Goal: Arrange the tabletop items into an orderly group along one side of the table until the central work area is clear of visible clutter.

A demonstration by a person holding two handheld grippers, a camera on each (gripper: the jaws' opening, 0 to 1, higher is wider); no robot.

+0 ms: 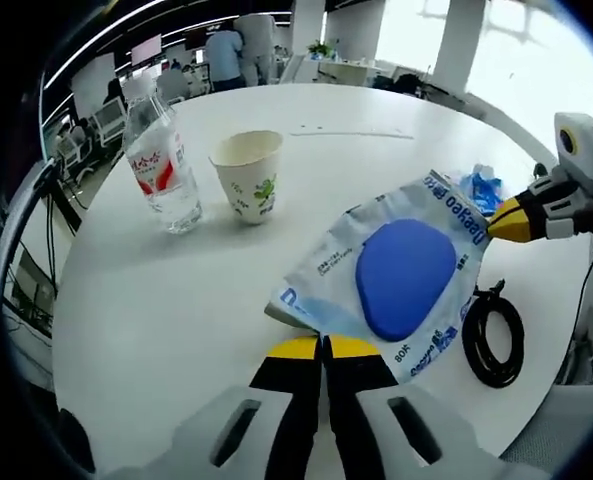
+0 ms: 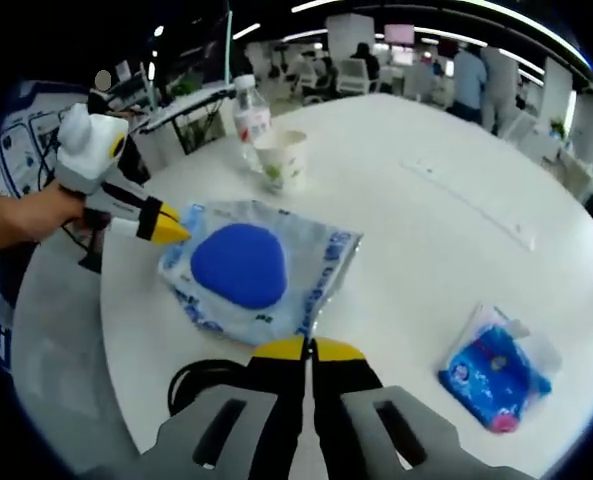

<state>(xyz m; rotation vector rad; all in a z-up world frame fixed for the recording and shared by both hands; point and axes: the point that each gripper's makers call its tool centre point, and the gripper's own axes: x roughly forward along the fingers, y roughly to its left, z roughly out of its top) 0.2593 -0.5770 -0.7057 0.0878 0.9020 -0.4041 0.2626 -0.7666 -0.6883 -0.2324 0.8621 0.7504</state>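
Left gripper view: both grippers' fingers clamp the "Deeyeo" wipes pack [image 1: 396, 275].

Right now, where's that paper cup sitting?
The paper cup stands upright on the white table, just beside the clear water bottle and beyond the blue-and-white packet; in the right gripper view it is at upper left.

In the left gripper view, the near edge of the wipes packet [image 1: 386, 280] is covered by the left gripper [image 1: 323, 347], so the grip itself cannot be made out. The blue tissue pack [image 1: 483, 188] is partly hidden behind the packet's far right corner. In the right gripper view, the black cable coil [image 2: 201, 382] is half concealed by the right gripper [image 2: 308, 348]. The print on the bottle [image 2: 250, 115] label is too small to be read.
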